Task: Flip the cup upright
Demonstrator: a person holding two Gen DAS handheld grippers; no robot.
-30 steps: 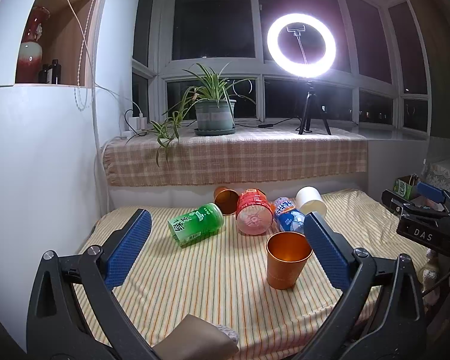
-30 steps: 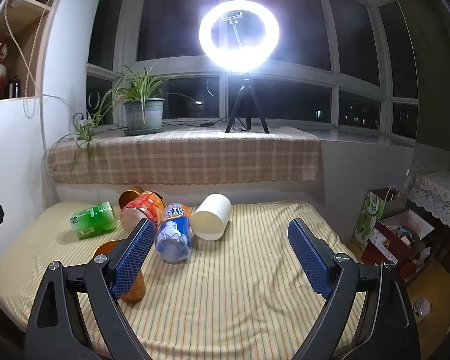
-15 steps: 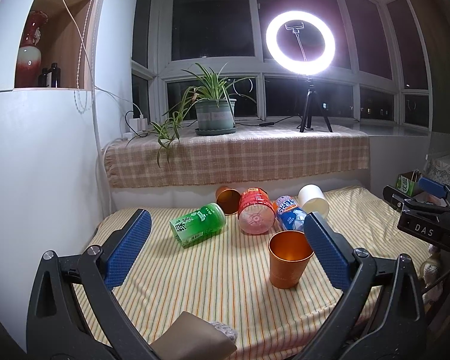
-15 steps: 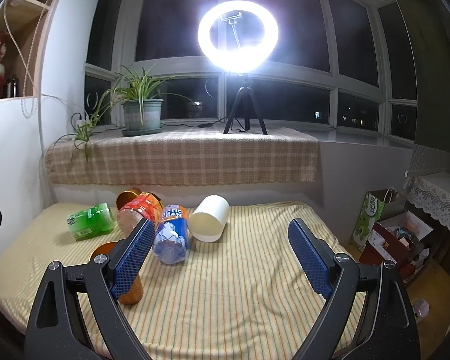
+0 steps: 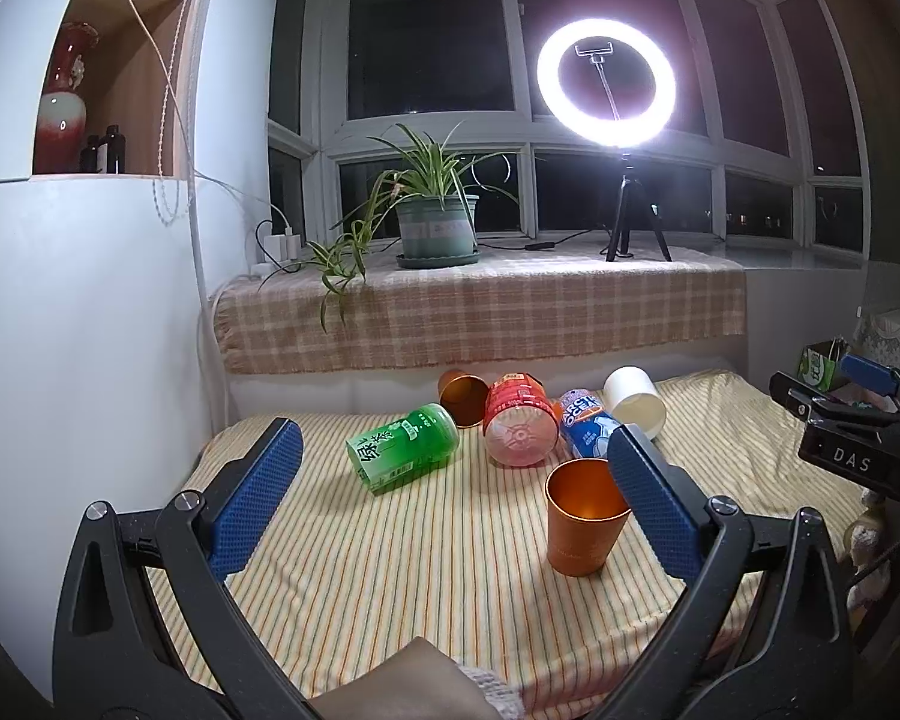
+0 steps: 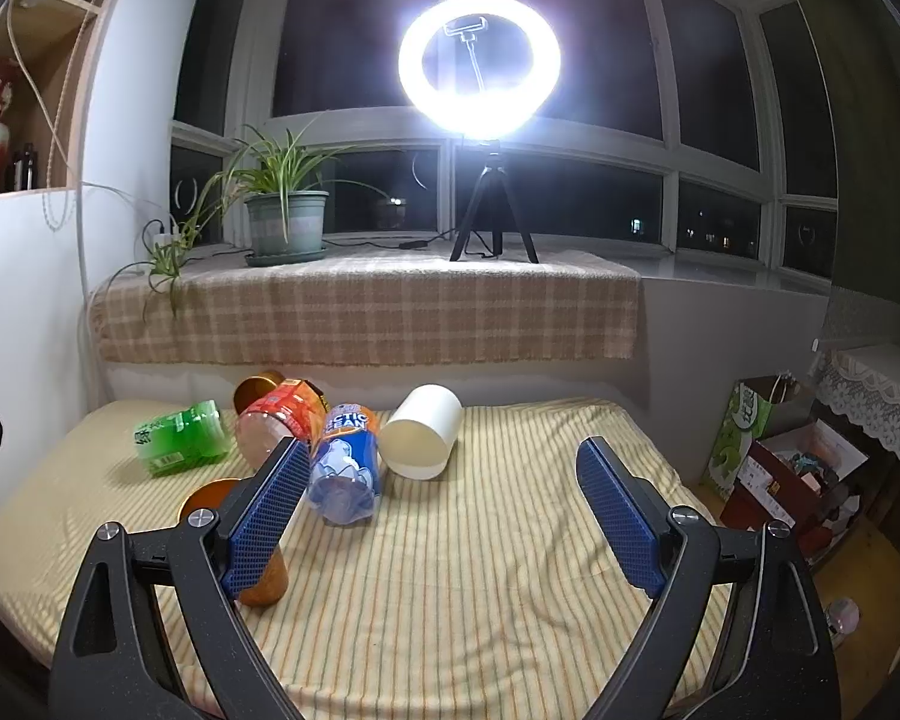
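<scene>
Copper cup (image 5: 585, 516) upright on striped cloth (image 5: 426, 558). White cup (image 6: 421, 439) on side. Left gripper (image 5: 450, 495), right gripper (image 6: 438, 513) spread wide, holding nothing.

From the right wrist, the upright copper metal cup (image 6: 258, 576) is mostly blocked by that gripper's blue-padded left finger (image 6: 267, 516) (only rim and base peek out). The second, tipped-over copper cup (image 6: 257, 389) sits half behind the orange-labelled plastic bottle (image 6: 285, 417).
</scene>
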